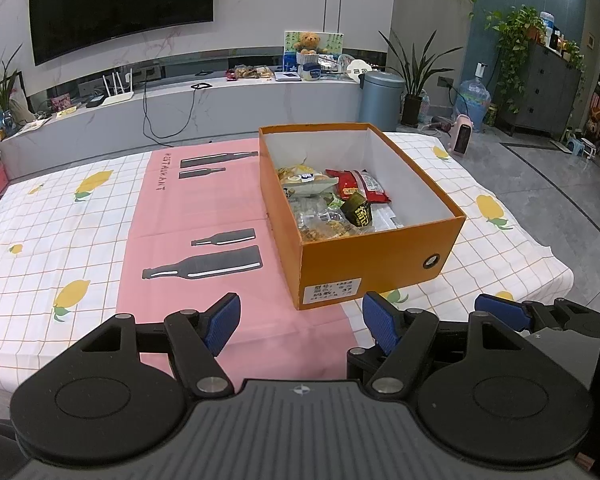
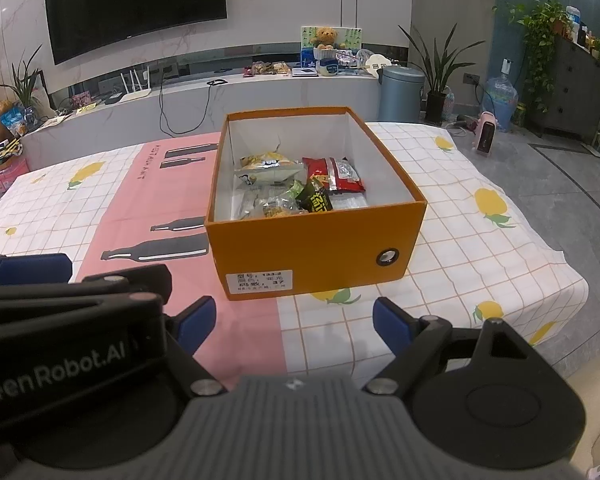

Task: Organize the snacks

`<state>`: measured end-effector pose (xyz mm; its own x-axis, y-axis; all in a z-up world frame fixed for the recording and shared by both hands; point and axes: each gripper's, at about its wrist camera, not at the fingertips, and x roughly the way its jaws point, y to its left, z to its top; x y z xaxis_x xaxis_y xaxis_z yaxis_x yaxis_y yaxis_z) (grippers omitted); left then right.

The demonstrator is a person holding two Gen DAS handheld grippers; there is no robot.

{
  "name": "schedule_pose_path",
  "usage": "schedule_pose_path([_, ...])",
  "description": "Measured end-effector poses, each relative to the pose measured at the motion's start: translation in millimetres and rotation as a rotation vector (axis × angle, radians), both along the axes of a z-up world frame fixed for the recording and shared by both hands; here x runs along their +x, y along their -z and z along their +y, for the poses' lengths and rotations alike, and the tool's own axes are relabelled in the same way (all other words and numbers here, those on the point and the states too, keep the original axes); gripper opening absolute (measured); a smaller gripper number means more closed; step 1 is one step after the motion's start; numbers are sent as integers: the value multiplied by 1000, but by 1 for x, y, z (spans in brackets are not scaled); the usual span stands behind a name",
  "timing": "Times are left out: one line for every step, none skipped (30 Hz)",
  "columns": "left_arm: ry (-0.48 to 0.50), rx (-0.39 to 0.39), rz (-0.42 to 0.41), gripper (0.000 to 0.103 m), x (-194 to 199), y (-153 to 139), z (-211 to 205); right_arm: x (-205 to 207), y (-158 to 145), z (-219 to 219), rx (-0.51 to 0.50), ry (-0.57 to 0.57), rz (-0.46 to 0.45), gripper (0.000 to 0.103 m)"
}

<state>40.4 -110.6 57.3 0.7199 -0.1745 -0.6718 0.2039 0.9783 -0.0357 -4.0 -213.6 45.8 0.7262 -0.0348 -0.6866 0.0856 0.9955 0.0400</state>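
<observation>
The orange box [image 1: 374, 256] stood open on the table [image 1: 80, 240], a little right of the middle in the left wrist view and near the center in the right wrist view. The table was covered with a white checked cloth with yellow lemons, and a pink mat [image 1: 204, 216] with grey bottle shapes lay on it; the left part of the box rested on this mat. A white label [image 2: 259, 280] with printed characters was on the near side of the box, and a round metal-ringed hole [image 2: 387, 257] was to the right of it on the same side.

Inside the box lay the snacks [image 2: 296, 188], all in the left and middle part. A yellow packet [image 2: 268, 168] was toward the far wall, a red packet [image 2: 334, 174] just beside it on the right, and a small black packet [image 2: 315, 199] with yellow characters was in front of the red one. Some clear wrapped pieces were nearer to the front wall. The right part of the box floor showed bare white.

The left gripper [image 1: 300, 324] was at the bottom of its view with its blue pads wide apart and nothing between them. The right gripper [image 2: 294, 322] was the same, with pads apart and empty, below the box in the frame. Both were apart from the box.
</observation>
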Motion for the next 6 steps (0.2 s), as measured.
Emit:
schedule_pose_path([0, -1, 1, 82, 0, 0, 0, 0, 0, 0, 0, 1, 0, 83])
schedule_pose_path([-1, -1, 1, 82, 0, 0, 0, 0, 1, 0, 0, 1, 1, 83])
schedule_pose_path([0, -1, 0, 82, 0, 0, 0, 0, 1, 0, 0, 2, 0, 83])
schedule_pose_path([1, 0, -1, 82, 0, 0, 0, -1, 2, 0, 0, 1, 0, 83])
schedule_pose_path([0, 1, -1, 82, 0, 0, 0, -1, 2, 0, 1, 1, 0, 83])
schedule_pose_path([0, 1, -1, 82, 0, 0, -1, -1, 3, 0, 2, 1, 0, 83])
